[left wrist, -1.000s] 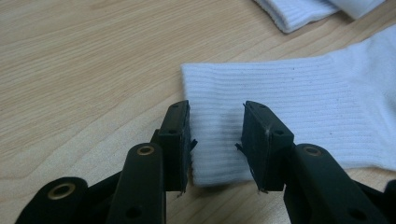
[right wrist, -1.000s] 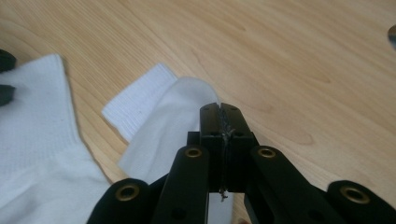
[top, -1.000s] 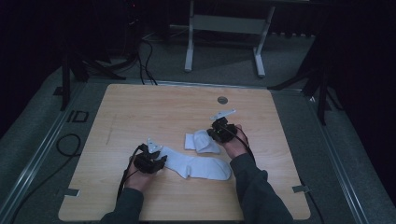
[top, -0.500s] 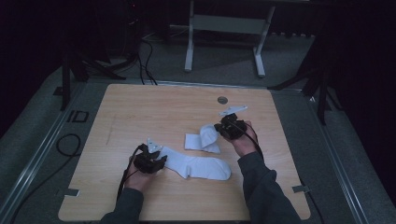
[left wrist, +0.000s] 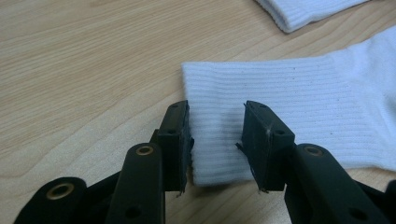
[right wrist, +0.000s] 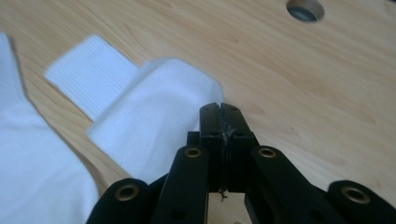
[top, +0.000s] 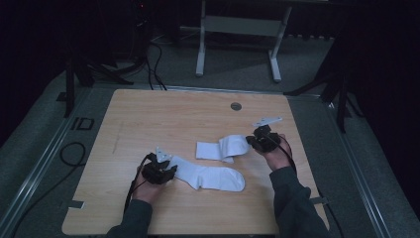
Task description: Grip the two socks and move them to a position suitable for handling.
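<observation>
I see two white socks on the wooden table (top: 148,119). The flat sock (top: 205,176) lies just below the table's centre, its ribbed cuff toward nine o'clock and its toe toward three. The folded sock (top: 221,148) sits just beyond it, toward one o'clock, doubled over on itself, its cuff end pointing to nine o'clock.

My left gripper (top: 158,171) is at the flat sock's cuff. In the left gripper view its jaws stand apart, one pad (left wrist: 175,140) on each side of the cuff's corner, with the ribbed fabric (left wrist: 289,112) lying between them; the cloth looks unpinched.

My right gripper (top: 261,138) sits at three o'clock from the folded sock, just at its folded end. In the right gripper view its jaws are pressed fully together, and I cannot tell whether any fabric is caught in them; the folded sock (right wrist: 154,121) lies directly beside them at ten o'clock.

Farther out, a round grommet hole (top: 236,106) sits at twelve o'clock near the far table edge.
</observation>
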### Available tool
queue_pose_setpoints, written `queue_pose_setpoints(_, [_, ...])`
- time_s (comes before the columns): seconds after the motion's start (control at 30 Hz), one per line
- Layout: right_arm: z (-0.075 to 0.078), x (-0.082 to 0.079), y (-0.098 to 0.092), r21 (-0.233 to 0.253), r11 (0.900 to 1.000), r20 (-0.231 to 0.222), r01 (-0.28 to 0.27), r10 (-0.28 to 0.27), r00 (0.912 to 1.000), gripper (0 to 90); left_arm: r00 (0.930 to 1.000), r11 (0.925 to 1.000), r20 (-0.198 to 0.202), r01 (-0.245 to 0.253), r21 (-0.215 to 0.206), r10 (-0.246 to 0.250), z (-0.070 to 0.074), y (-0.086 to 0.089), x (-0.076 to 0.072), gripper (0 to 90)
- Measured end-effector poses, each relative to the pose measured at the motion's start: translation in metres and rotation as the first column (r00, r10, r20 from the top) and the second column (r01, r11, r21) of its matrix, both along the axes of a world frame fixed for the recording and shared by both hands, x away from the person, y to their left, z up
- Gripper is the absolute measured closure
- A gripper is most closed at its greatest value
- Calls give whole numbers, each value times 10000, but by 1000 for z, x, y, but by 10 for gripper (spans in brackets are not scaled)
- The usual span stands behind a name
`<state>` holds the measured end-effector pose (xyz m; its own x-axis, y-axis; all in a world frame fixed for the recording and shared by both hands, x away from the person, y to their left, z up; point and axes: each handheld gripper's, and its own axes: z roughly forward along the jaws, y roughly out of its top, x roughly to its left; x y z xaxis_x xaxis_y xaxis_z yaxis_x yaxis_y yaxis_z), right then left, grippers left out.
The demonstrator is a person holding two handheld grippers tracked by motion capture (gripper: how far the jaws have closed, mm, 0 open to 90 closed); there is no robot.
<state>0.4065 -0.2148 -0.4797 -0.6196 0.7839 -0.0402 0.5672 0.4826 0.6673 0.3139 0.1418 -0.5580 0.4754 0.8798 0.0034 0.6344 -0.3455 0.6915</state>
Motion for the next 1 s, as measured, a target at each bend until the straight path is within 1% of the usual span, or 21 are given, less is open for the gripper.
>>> queue_pose_setpoints(0.1, [-5, 0, -9, -86, 9998, -137, 162, -163, 9998, 888, 10000, 10000, -1, 25, -37, -25, 0, 0, 0, 612])
queue_pose_setpoints(0.23, [-8, 0, -21, -40, 9991, -241, 416, -417, 9988, 888, 10000, 9999, -33, 26, -122, -26, 0, 0, 2, 611])
queue_pose_setpoints(0.5, [-13, -3, -32, -156, 9981, -371, 603, -608, 9975, 887, 9999, 9999, 21, 108, -45, -107, 0, -3, 3, 611])
queue_pose_setpoints(0.63, [-18, -2, -38, -501, 9959, -446, 754, -776, 9960, 887, 10000, 9999, 17, 91, -58, -91, 0, -3, 2, 611])
queue_pose_setpoints(0.7, [-19, -2, -40, -755, 9941, -421, 783, -816, 9958, 888, 10000, 9999, 15, 76, -72, -76, -1, -3, 1, 611])
queue_pose_setpoints(0.8, [-20, -2, -43, -976, 9921, -436, 786, -832, 9956, 887, 10000, 9999, 14, 85, -84, -85, -1, -3, 1, 610])
queue_pose_setpoints(0.9, [-21, -1, -45, -1079, 9903, -464, 874, -928, 9946, 876, 10000, 9999, -5, 94, -80, -94, -1, -3, 0, 610])
queue_pose_setpoints(1.0, [-20, 0, -47, -986, 9903, -396, 979, -1022, 9940, 813, 9999, 9999, 25, 116, -27, -116, 0, -3, -1, 610])
